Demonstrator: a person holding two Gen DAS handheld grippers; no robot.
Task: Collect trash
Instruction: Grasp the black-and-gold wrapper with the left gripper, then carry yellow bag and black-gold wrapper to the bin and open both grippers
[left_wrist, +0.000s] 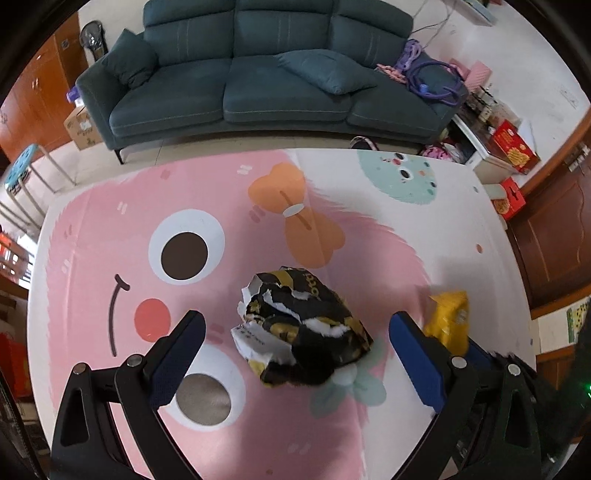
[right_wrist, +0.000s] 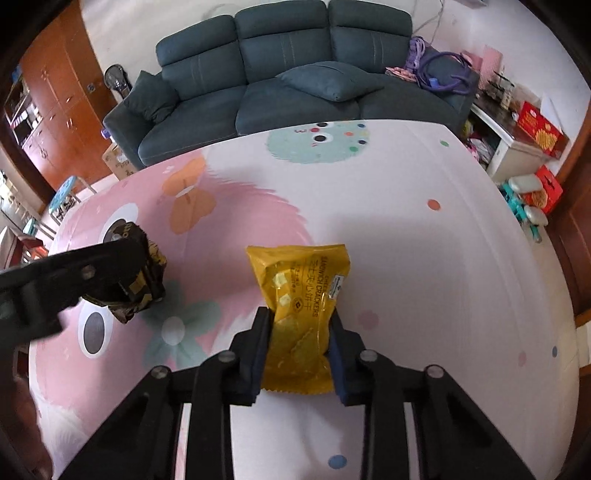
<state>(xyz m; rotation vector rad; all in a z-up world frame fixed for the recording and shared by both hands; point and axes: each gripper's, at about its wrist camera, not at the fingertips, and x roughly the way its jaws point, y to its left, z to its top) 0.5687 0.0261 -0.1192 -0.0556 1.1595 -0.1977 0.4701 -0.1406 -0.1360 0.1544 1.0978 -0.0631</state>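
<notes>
A crumpled black, gold and white wrapper (left_wrist: 301, 328) lies on the pink cartoon tablecloth (left_wrist: 110, 221). My left gripper (left_wrist: 295, 325) is open, its fingers wide apart on either side of the wrapper without touching it. A yellow sandwich-cracker packet (right_wrist: 299, 310) lies flat on the table, and my right gripper (right_wrist: 300, 328) is shut on its near half, both pads pressing its sides. In the left wrist view the yellow packet (left_wrist: 448, 314) shows behind the right finger. In the right wrist view the black wrapper (right_wrist: 142, 280) sits at the left, partly hidden by the left gripper's finger.
A dark teal sofa (left_wrist: 258, 74) with cushions stands beyond the table's far edge. Red boxes (left_wrist: 513, 147) and clutter sit to the right, a blue stool (left_wrist: 22, 170) and a cardboard box (left_wrist: 83, 129) to the left. Wooden cabinets (right_wrist: 59, 92) line the left wall.
</notes>
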